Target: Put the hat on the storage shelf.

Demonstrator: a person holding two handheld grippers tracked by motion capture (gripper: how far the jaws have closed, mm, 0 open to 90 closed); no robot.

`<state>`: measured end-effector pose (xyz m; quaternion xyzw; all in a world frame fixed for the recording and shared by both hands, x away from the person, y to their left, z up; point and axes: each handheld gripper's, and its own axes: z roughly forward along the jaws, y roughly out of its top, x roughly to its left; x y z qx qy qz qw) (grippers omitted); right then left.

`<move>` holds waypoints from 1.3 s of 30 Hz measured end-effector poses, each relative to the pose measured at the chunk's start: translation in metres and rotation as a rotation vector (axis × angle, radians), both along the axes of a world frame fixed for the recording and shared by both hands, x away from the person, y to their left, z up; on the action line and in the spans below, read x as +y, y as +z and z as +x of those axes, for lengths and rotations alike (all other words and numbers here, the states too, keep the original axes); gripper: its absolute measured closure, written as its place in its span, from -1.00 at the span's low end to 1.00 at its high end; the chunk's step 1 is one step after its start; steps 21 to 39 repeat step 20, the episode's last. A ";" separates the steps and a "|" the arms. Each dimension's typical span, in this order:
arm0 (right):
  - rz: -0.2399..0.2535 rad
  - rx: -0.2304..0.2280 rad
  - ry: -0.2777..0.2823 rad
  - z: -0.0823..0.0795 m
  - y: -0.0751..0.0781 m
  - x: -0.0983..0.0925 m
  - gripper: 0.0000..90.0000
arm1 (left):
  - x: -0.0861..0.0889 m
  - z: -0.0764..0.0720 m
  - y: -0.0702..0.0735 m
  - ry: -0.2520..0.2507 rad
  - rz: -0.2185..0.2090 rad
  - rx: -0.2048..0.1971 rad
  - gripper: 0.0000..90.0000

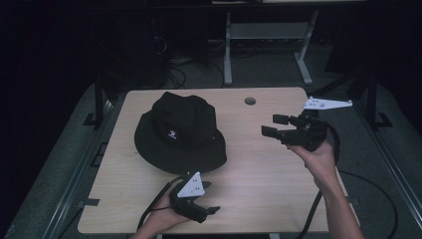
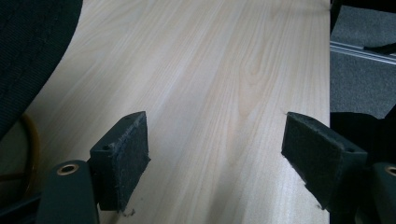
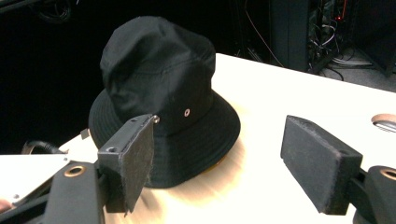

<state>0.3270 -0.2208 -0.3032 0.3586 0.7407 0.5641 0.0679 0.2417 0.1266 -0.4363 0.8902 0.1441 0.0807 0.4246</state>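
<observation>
A black bucket hat [image 1: 180, 132] with a small white logo sits crown up on the left half of the light wood table [image 1: 259, 169]. My left gripper [image 1: 211, 197] is held near the front edge, just in front of the hat's brim, and it is open. In the left gripper view its pads [image 2: 122, 158] stand wide apart over bare wood, with the hat brim [image 2: 28, 56] at the upper left. My right gripper [image 1: 275, 125] hovers open to the right of the hat, pointing at it. In the right gripper view the hat [image 3: 159, 84] stands beyond the open pads [image 3: 317, 163].
A round cable hole [image 1: 250, 101] sits near the table's far edge, right of the hat. Behind the table stands a grey desk frame [image 1: 268, 45] with cables on the dark floor. Black cables trail from both grippers off the front edge.
</observation>
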 end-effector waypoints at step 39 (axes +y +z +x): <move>-0.004 0.001 -0.071 -0.053 -0.045 -0.041 -0.52 | -0.002 -0.002 0.000 0.012 -0.024 -0.008 -0.51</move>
